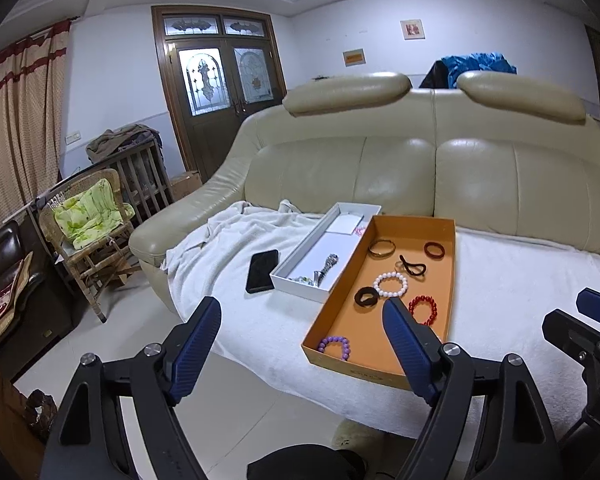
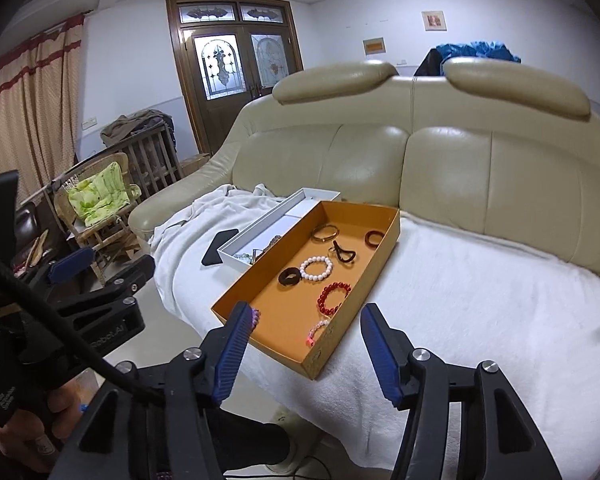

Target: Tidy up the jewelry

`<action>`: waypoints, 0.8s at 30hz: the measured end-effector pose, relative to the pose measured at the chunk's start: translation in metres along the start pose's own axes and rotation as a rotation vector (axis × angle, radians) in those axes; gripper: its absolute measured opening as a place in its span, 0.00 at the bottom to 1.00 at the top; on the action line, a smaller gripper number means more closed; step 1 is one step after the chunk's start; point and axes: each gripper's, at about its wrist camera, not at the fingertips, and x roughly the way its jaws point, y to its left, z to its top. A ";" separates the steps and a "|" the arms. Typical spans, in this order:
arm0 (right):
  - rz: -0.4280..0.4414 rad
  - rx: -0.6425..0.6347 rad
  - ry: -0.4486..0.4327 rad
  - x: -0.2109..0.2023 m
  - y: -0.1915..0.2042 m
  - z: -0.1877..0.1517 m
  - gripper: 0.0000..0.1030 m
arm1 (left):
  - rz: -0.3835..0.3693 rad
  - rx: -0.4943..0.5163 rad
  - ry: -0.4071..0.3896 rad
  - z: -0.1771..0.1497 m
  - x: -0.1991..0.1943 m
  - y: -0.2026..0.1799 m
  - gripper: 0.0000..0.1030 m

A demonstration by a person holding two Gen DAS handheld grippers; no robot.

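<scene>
Pretty clearly somebody's living room at home: big cream leather sofa with a white towel thrown over the seat, and a wicker chair with a green cushion. There's also a wooden double door with stained glass and long curtains.

Ahead of the left claw, whose ribbed blue pads look rubbery on matt black plastic arms with shiny metal bolts, a matt orange cardboard tray holds glossy bead bracelets: white, red, purple. Beyond it sits a smooth white box. Left of it lies a glossy black phone. All rest on fluffy white cloth over a glossy cream leather sofa.
</scene>
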 end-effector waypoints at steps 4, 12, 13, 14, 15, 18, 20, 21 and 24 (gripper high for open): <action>-0.012 -0.001 -0.004 -0.005 0.003 0.003 0.59 | 0.007 -0.009 -0.020 0.002 -0.011 0.007 0.82; -0.020 -0.015 -0.004 -0.010 0.012 0.006 0.59 | 0.021 -0.029 -0.034 0.004 -0.023 0.018 0.82; -0.021 -0.018 -0.004 -0.011 0.014 0.007 0.59 | 0.023 -0.032 -0.035 0.004 -0.025 0.020 0.82; -0.021 -0.022 -0.003 -0.011 0.016 0.007 0.59 | 0.025 -0.034 -0.037 0.004 -0.026 0.021 0.82; -0.022 -0.025 -0.002 -0.012 0.017 0.007 0.59 | 0.027 -0.034 -0.038 0.004 -0.027 0.023 0.82; -0.018 -0.029 -0.002 -0.015 0.020 0.007 0.59 | 0.032 -0.030 -0.043 0.004 -0.031 0.025 0.82; -0.015 -0.030 -0.006 -0.018 0.022 0.008 0.59 | 0.035 -0.030 -0.046 0.004 -0.033 0.027 0.82; -0.014 -0.032 -0.007 -0.018 0.023 0.008 0.59 | 0.036 -0.030 -0.046 0.004 -0.034 0.028 0.82; -0.012 -0.039 -0.012 -0.022 0.026 0.008 0.60 | 0.041 -0.033 -0.049 0.004 -0.037 0.030 0.82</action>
